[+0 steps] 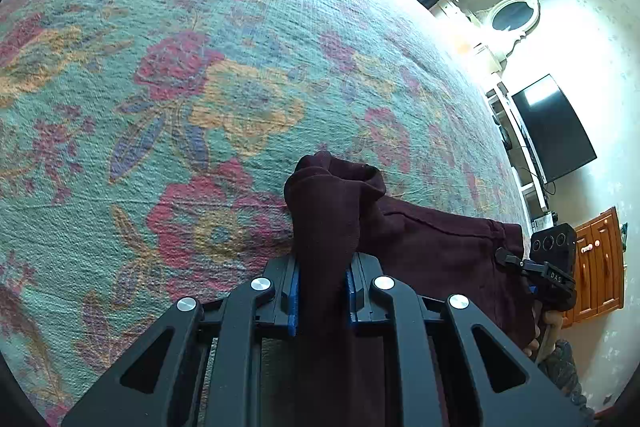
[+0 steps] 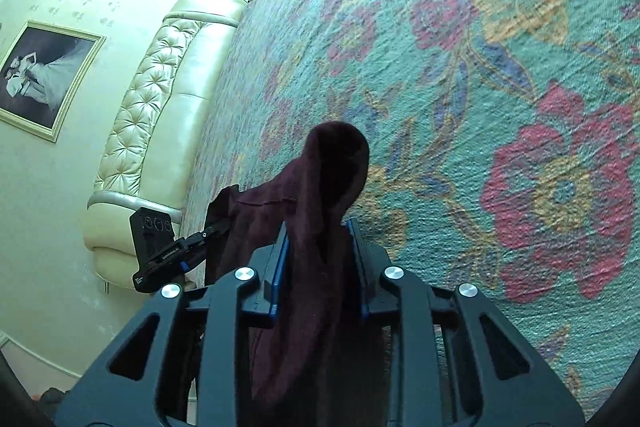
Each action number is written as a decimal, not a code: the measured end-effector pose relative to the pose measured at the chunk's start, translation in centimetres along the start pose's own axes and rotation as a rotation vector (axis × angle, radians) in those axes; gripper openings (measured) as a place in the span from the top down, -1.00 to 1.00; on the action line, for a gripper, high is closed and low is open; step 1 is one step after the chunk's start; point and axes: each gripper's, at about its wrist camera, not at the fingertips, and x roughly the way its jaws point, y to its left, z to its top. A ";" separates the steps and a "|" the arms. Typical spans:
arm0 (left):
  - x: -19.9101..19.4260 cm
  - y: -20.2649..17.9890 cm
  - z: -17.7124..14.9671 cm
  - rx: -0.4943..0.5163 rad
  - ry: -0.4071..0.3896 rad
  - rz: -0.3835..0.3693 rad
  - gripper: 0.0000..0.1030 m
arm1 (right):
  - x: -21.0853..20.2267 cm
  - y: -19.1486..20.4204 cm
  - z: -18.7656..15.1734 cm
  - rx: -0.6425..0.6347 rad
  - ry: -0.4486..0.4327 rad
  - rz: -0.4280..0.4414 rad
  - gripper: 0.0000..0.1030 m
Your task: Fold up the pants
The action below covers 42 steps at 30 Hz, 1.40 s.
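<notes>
Between the blue pads of the left hand-held gripper [image 1: 322, 291], clamping a bunched fold of the dark maroon pants [image 1: 440, 251], with the cloth standing up past the fingertips in a rumpled peak. Spreading rightward from that grip, stretching as a taut band toward the right hand-held gripper [image 1: 516, 261], seen small at the far edge of the garment. Pinching another bunch of the pants [image 2: 320, 195] between the blue pads of the right hand-held gripper [image 2: 320, 267], cloth rising ahead of the fingertips in a rounded hump and trailing left toward the left hand-held gripper [image 2: 216, 227]. Hanging just above the floral bedspread [image 1: 200, 67], beyond and below both grips. Lying behind the left hand-held gripper in the right wrist view, a cream tufted headboard [image 2: 152, 95].
</notes>
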 end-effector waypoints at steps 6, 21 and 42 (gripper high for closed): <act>-1.0 -1.4 2.7 0.043 -0.066 0.042 0.69 | 0.3 2.0 2.7 -0.036 -0.047 0.027 0.59; 5.0 1.4 14.0 -0.017 -0.007 0.201 0.68 | 9.0 0.0 13.7 0.051 -0.053 -0.019 0.61; 4.9 3.2 12.8 -0.042 -0.047 0.123 0.61 | 8.8 -4.7 13.1 0.191 -0.050 0.080 0.63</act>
